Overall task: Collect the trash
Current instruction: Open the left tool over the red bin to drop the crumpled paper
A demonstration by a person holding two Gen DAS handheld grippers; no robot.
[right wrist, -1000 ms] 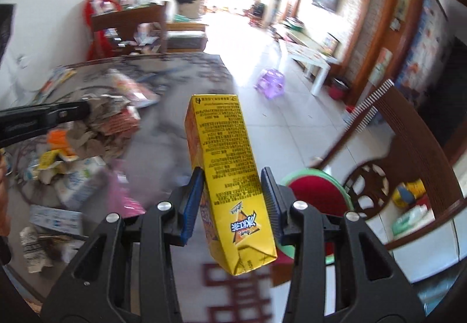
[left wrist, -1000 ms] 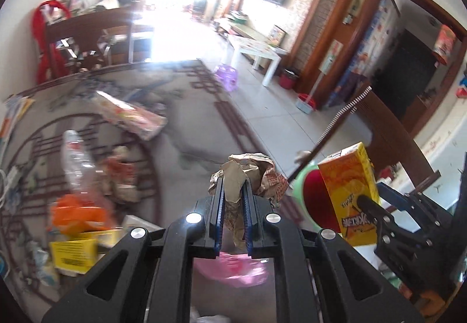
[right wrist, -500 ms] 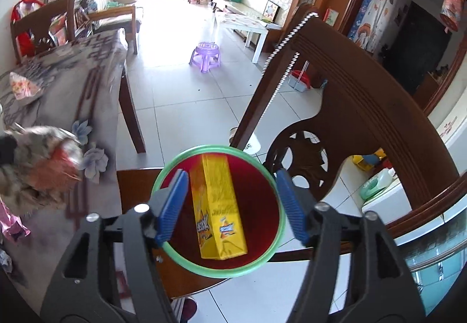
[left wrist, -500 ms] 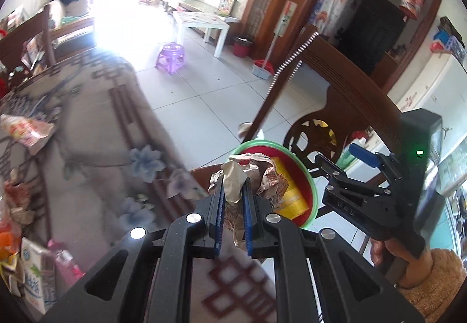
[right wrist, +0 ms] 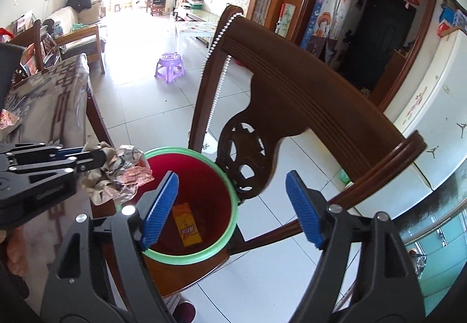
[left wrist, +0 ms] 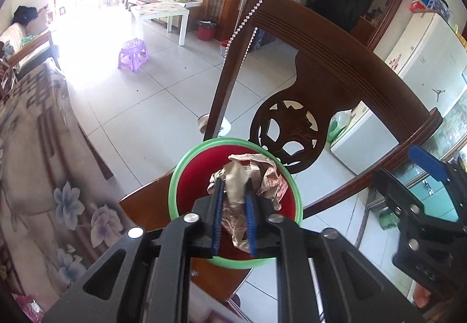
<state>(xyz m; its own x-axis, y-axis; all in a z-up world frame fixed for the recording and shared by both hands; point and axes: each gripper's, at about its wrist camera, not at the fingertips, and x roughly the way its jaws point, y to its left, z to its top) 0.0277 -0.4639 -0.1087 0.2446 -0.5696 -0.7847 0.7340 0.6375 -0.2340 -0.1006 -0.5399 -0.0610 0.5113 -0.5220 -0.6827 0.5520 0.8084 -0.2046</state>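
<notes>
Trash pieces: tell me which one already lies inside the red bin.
The yellow drink carton, lying flat on the bottom of the green-rimmed red bin. The crumpled brown paper wad is above the rim, between the left gripper's fingers.

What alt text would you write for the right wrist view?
Open right gripper hovers over a red bin on a wooden chair, a yellow carton lying inside. At left, the left gripper brings crumpled paper over the rim.

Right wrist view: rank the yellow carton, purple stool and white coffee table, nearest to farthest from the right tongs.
1. Yellow carton, in the red bin just below the right tongs.
2. Purple stool, mid-floor beyond the chair.
3. White coffee table, farther behind the stool.
</notes>
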